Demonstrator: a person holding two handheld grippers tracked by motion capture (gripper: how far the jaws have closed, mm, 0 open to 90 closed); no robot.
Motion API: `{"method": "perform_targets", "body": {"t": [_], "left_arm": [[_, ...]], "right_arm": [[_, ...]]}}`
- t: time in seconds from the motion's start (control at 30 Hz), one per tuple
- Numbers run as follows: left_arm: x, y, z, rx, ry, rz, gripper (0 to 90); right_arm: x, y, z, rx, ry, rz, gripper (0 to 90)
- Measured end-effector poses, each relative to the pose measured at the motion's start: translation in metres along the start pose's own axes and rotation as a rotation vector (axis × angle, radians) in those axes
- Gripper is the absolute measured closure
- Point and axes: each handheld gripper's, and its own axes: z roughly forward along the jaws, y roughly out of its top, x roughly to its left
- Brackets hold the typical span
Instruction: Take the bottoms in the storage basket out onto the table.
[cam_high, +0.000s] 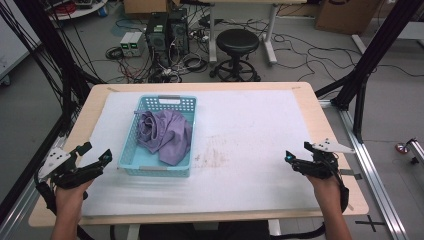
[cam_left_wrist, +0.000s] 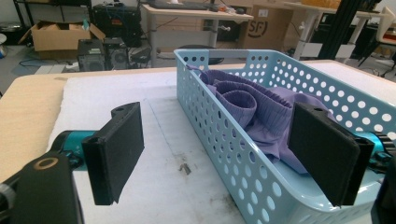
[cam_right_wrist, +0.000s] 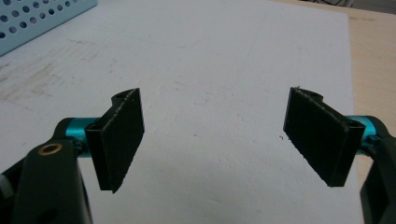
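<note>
Two grippers are held low at the near edge of the counter (cam_high: 310, 107), one toward each near corner, with a light blue perforated basket (cam_high: 131, 142) set left of centre on the white mat (cam_high: 250, 125). Crumpled inside the basket lies a purple garment (cam_high: 167, 134), bunched against the right wall and spilling slightly over the near rim. The left gripper (cam_high: 95, 152) is seen just beside the basket's near left corner, its jaws spread wide with nothing between them; in the left gripper view the basket's long side wall (cam_left_wrist: 243, 140) runs between the two pads, yet neither pad is touching it. The right gripper (cam_high: 295, 159) is kept well apart from the basket near the right edge, jaws likewise wide and empty over bare mat (cam_right_wrist: 210, 70).

Judged from this, the garment is to be lifted out. The left gripper would best be raised over the rim and brought down onto a thick fold (cam_left_wrist: 238, 100), not the wall, so the basket is not dragged. A deep bite on the cloth is advised, with the right gripper brought across to steady the basket or take a second fold.
</note>
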Motion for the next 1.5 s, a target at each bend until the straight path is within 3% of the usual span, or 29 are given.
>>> {"method": "perform_targets", "body": {"t": [0.5,0.87,0.97,1.07,1.23,1.37,1.5], "left_arm": [[-0.008,0.004,0.007,-0.011,-0.018,-0.010,18.5],[-0.031,0.018,0.019,-0.038,-0.088,-0.016,20.0],[-0.041,0.024,0.028,-0.033,-0.120,-0.015,20.0],[-0.050,0.032,0.039,-0.017,-0.148,-0.050,20.3],[-0.065,0.047,0.062,-0.012,-0.169,-0.034,21.9],[-0.075,0.059,0.083,0.007,-0.162,-0.005,21.9],[-0.078,0.059,0.106,0.071,-0.129,0.001,21.8]], "right_arm": [[-0.002,-0.003,-0.003,-0.008,-0.001,0.009,20.4],[-0.007,-0.002,-0.006,-0.022,-0.014,0.028,20.4],[-0.005,-0.001,-0.005,-0.022,-0.008,0.022,20.4],[-0.005,-0.001,-0.004,-0.020,-0.005,0.019,20.4],[-0.003,0.000,-0.001,-0.014,0.006,0.009,20.4],[-0.004,-0.001,-0.001,-0.015,0.004,0.015,20.4],[-0.006,-0.001,-0.002,-0.017,0.004,0.018,20.4]]}}
